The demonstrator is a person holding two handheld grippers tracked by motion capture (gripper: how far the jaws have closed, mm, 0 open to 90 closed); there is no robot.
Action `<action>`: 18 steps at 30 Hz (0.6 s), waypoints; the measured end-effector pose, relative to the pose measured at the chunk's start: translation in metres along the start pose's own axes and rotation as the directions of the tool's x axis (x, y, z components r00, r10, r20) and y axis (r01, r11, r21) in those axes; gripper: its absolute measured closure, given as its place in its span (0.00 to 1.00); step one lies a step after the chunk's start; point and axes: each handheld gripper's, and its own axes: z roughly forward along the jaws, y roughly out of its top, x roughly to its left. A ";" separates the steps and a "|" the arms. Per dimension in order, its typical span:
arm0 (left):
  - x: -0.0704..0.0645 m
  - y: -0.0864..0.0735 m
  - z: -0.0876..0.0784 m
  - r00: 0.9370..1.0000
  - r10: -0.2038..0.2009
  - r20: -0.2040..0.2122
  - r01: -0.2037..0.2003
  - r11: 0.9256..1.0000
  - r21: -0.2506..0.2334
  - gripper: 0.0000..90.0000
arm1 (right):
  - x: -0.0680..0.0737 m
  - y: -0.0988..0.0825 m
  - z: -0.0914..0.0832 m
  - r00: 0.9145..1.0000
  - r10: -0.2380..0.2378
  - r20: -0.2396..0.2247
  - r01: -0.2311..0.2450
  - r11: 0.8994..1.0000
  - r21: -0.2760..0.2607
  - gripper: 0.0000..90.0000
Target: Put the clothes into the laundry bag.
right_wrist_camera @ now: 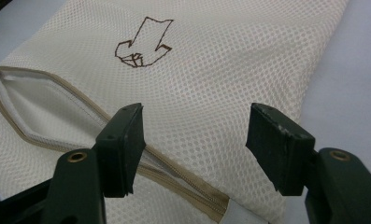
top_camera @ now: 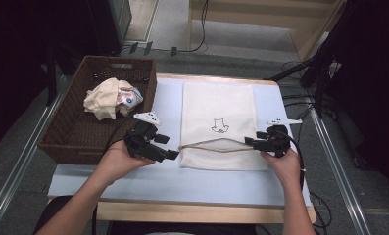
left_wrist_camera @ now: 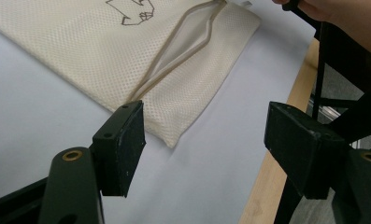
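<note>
High view: we hold both tongs, left (top_camera: 175, 154) and right (top_camera: 247, 141), apart, empty, flanking the mesh bag (top_camera: 216, 105) at centre frame.

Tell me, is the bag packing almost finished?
Not nearly. The mesh laundry bag lies flat with its zipper opening already gaping. Both jaws stand open and hold nothing: the left hand-held gripper sits at the opening's left end, the right hand-held gripper at its right. The bundled clothes wait in the wicker basket.

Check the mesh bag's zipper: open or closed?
Open. The mesh laundry bag lies flat on the table, and its tan-edged zipper gapes into a wide slit with the white inside showing.
</note>
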 end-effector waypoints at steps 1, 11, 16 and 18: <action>0.001 0.000 -0.002 1.000 0.001 -0.005 -0.001 1.000 0.002 0.33 | 0.000 0.000 0.000 1.000 -0.001 0.000 0.001 1.000 0.000 0.42; 0.013 0.002 -0.024 0.999 -0.017 -0.043 0.016 1.000 -0.016 0.33 | 0.001 0.001 0.002 1.000 -0.002 0.008 0.002 1.000 0.014 0.42; 0.020 0.002 -0.035 0.997 -0.032 -0.065 0.030 0.999 -0.036 0.33 | 0.002 0.001 0.003 1.000 -0.008 0.007 0.008 1.000 0.020 0.42; 0.023 0.002 -0.039 0.997 -0.035 -0.075 0.032 0.999 -0.037 0.33 | 0.003 0.001 0.003 1.000 -0.010 0.006 0.010 1.000 0.020 0.42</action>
